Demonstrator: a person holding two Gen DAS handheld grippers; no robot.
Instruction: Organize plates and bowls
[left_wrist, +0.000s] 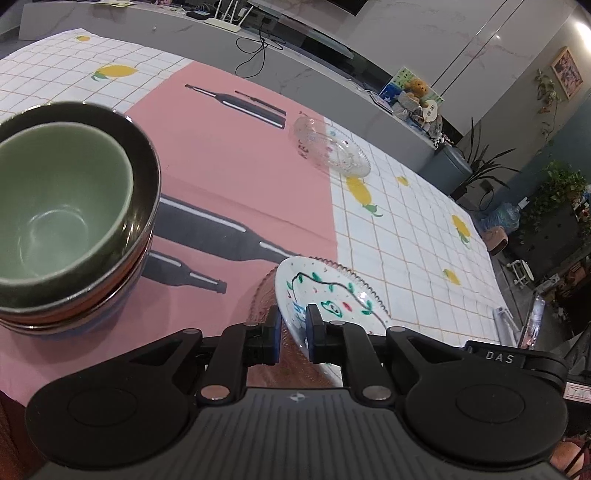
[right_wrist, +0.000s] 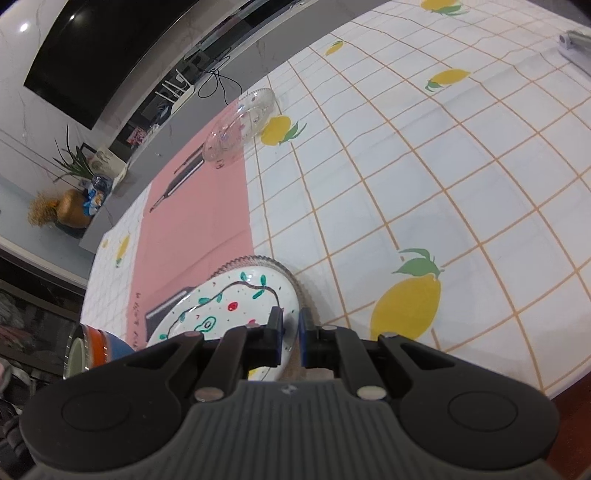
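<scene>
So both tongs were clamped on the same white painted plate, left tongs on one rim and right tongs on the opposite edge, holding it tilted over a ribbed glass plate on the table. Stacked bowls sat to the left on the pink mat, and a clear glass dish lay farther back, well apart.

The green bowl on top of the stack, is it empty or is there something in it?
Empty. The left wrist view looks straight into the green bowl, nested in the stacked bowls, and shows only its bare glazed bottom.
</scene>
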